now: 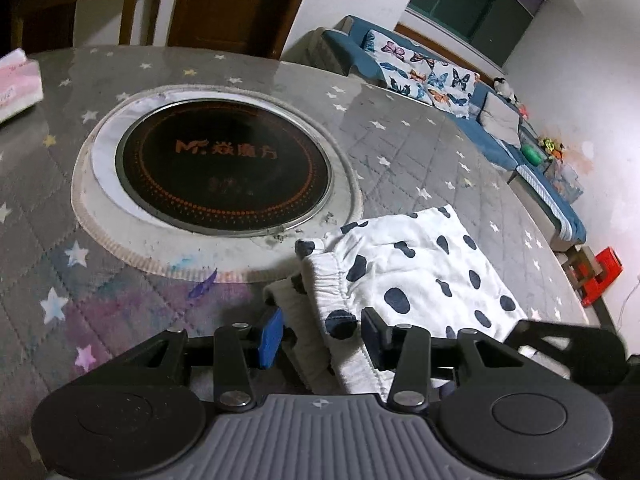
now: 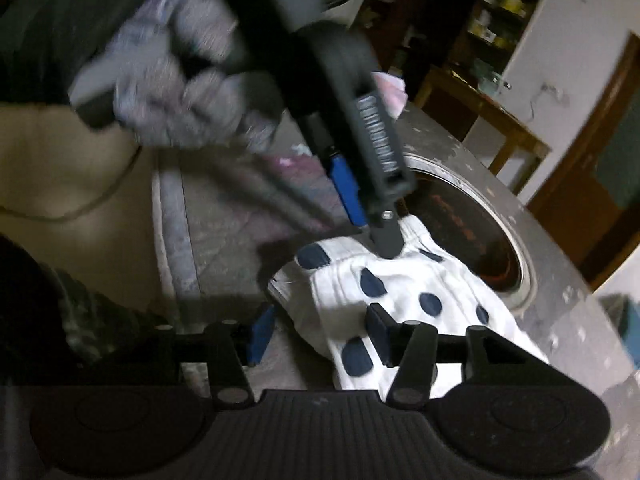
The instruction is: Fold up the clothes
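A white garment with dark blue spots [image 1: 416, 276] lies folded on the grey star-patterned table cover [image 1: 400, 148], its elastic waistband toward me. My left gripper [image 1: 322, 338] is open, its two fingers straddling the waistband edge just above the cloth. In the right wrist view the same garment [image 2: 404, 300] lies beside the round cooktop. My right gripper [image 2: 320, 336] is open with its right finger over the cloth's near edge. The left gripper [image 2: 374, 220], held by a gloved hand, shows there too, tips at the waistband, blurred.
A round black induction cooktop [image 1: 224, 172] with a white ring sits in the table's middle. A pink-and-white box [image 1: 18, 84] is at the far left edge. A blue sofa [image 1: 460, 92] with cushions stands beyond the table. A wooden door [image 2: 592, 160] and shelves stand behind.
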Tool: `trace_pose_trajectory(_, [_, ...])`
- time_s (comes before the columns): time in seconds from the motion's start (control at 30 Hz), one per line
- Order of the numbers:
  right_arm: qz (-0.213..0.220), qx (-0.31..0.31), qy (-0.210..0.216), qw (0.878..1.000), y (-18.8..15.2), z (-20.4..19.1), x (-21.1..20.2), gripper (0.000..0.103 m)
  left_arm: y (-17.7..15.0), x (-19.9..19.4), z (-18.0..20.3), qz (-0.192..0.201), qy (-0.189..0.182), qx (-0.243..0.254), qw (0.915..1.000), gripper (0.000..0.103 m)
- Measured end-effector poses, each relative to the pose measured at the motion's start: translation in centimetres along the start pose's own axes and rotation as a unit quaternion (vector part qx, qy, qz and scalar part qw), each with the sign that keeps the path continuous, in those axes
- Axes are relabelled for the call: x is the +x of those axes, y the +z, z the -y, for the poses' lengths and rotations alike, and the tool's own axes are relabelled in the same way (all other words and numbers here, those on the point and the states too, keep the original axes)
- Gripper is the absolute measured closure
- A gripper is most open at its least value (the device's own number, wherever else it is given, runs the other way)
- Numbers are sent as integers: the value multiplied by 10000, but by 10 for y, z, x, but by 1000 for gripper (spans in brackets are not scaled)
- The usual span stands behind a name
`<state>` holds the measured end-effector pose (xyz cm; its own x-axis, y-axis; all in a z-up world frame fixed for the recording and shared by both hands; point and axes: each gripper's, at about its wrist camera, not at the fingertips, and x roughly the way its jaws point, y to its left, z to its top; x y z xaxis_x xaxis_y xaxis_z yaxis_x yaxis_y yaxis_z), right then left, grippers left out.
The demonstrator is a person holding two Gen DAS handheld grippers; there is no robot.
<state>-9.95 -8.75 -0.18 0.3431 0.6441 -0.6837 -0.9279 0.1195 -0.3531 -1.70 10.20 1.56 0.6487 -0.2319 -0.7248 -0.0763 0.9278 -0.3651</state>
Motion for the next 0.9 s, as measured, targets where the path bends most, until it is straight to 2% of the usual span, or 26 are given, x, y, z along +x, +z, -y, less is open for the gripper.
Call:
trace_pose_trajectory(0.13, [-26,-381,-256,9989,1,-13,14,53,-3,-2,-4,-65,-89,-298,9995,40])
trace_pose_trajectory(0.2, [-4,-284,-275,9992,2,-13,15,62,-6,-2,-7,-97,-155,-499,9986,33])
trace_pose_trajectory(0.3, [169,101,-187,9996,-1,-4,11,73,-10,-1,-13,-151,-290,-907,9953,29])
trace_pose_trajectory(0.4, [423,575,-172,9973,-1,10,-1,80,-13,0,-16,-176,-431,-1276,9907,24])
trace_pose_trajectory(0.6, [748,1306,-171,9885,-4,29,-18,83,-15,7,-15,-143,-806,-1881,9787,24])
trace_pose_trajectory(0.67, [804,1431,-162,9863,-7,31,-22,83,-13,13,-15,-150,-830,-2037,9754,27])
trace_pose_trajectory(0.73, [825,1533,-151,9846,-10,33,-24,84,-12,18,-17,-189,-828,-2157,9728,46])
trace_pose_trajectory(0.77, [819,1572,-144,9841,-12,33,-24,83,-12,21,-19,-220,-817,-2203,9717,50])
trace_pose_trajectory(0.8, [808,1613,-114,9835,-14,33,-24,83,-12,23,-21,-251,-806,-2250,9707,60])
trace_pose_trajectory(0.9, [778,1714,-49,9821,-19,34,-25,81,-13,27,-24,-273,-789,-2217,9715,71])
